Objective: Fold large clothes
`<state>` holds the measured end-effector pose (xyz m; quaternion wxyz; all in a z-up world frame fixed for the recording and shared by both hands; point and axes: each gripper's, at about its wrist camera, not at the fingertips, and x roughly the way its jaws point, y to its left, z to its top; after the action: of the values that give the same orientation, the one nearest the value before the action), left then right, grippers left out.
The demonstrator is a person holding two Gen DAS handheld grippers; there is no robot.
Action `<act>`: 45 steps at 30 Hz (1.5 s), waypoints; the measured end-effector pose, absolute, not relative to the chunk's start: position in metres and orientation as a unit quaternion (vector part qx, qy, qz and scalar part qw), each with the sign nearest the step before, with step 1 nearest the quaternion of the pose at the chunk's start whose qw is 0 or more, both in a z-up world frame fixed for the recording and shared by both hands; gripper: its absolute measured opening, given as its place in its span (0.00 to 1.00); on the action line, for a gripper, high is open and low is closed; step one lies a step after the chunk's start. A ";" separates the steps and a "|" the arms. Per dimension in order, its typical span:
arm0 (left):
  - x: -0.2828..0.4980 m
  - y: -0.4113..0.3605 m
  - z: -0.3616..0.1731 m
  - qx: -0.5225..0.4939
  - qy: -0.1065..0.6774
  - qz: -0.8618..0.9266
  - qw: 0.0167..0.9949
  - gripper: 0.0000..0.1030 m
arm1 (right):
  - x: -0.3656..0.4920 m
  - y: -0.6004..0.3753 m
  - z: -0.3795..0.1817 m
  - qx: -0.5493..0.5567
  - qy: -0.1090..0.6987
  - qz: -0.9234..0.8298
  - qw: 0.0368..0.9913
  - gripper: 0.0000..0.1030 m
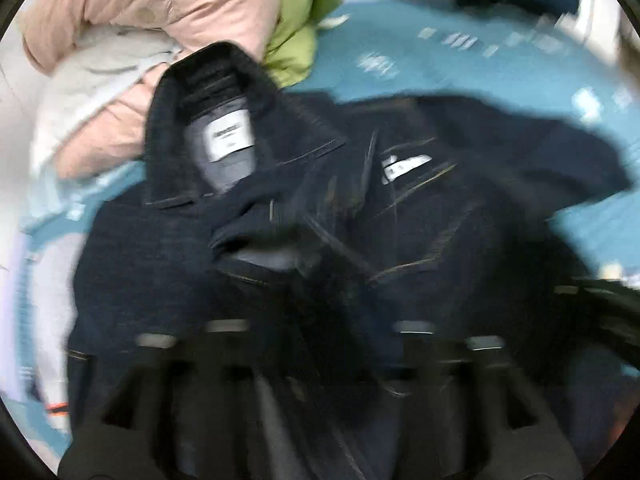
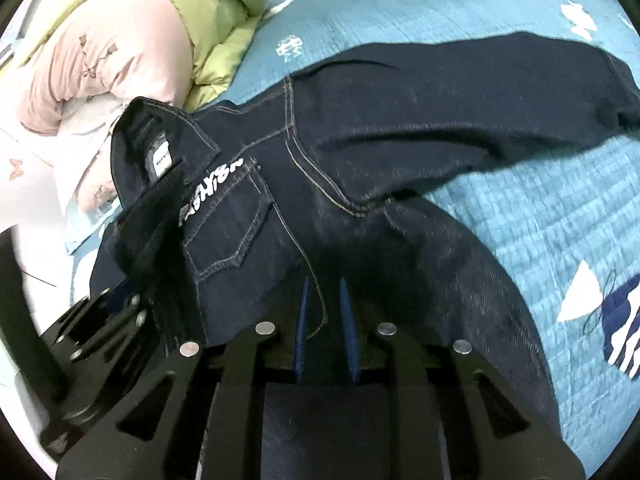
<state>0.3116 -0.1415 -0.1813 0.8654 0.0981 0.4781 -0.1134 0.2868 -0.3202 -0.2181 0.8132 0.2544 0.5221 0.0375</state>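
A teal bedspread [image 2: 500, 216] covers the bed; the dark denim jacket [image 2: 360, 152] lies spread on it, collar towards pink bedding [image 2: 120, 64]. Over the jacket, the left hand-held gripper [image 1: 320, 332] is released; the right hand-held gripper [image 2: 323, 312] stands slightly parted, denim between its blue pads [image 2: 347, 320].

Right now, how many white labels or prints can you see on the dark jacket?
2. One white label sits inside the collar; one white print runs along the chest pocket flap. Folds may hide others.
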 end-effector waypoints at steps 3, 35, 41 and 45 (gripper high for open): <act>0.298 -0.123 -0.156 0.053 0.471 -0.154 0.867 0.80 | 0.286 -0.319 -0.216 0.266 0.519 0.046 0.811 0.52; 0.331 0.083 -0.219 -0.029 0.530 0.005 0.847 0.01 | 0.348 -0.199 -0.235 0.174 0.560 0.048 0.808 0.08; 0.311 0.070 -0.195 0.001 0.517 -0.002 0.856 0.01 | 0.326 -0.208 -0.213 0.169 0.556 0.043 0.812 0.44; 0.293 0.061 -0.180 0.006 0.512 -0.009 0.859 0.27 | 0.304 -0.216 -0.189 0.169 0.536 0.043 0.826 0.67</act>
<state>0.2935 0.0606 -0.1797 0.8592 0.0055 0.5115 -0.0091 0.3043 -0.2165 -0.1894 0.8264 0.1685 0.5355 0.0433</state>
